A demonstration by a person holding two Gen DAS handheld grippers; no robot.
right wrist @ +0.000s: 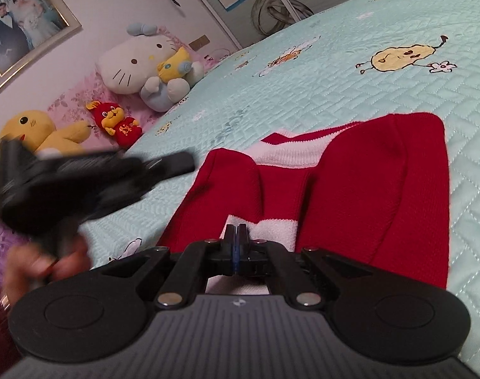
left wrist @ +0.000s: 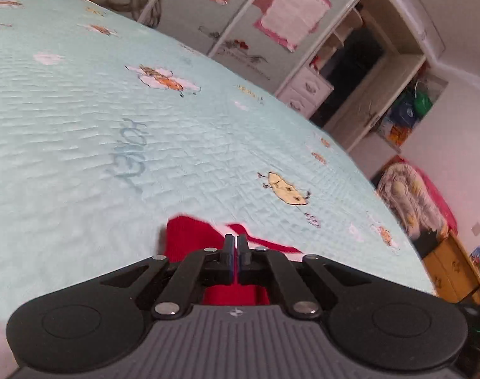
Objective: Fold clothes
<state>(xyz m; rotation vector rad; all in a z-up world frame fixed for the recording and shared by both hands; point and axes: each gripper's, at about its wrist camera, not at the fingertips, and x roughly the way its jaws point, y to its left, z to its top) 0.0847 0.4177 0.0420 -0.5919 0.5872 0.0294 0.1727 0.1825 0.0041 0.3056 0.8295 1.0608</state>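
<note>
A red knitted garment [right wrist: 366, 189] with white bands lies folded lengthwise on the pale blue quilted bed cover [right wrist: 334, 79]. My right gripper [right wrist: 236, 232] is shut, with its tips over the white band at the garment's near end; I cannot tell whether any fabric is pinched. My left gripper [right wrist: 186, 161] appears blurred at the garment's left side, shut and holding nothing, carried by a person's hand [right wrist: 50, 262]. In the left wrist view the left gripper [left wrist: 236, 240] is shut above the red garment [left wrist: 189, 237], which is mostly hidden under it.
Plush toys line the bed's head end: a white cat [right wrist: 138, 63], a yellow one [right wrist: 34, 129], a small red one [right wrist: 116, 123]. A framed photo [right wrist: 18, 31] hangs above. Beyond the bed cover [left wrist: 113, 126] stand a wardrobe [left wrist: 303, 15] and a wooden cabinet [left wrist: 451, 268].
</note>
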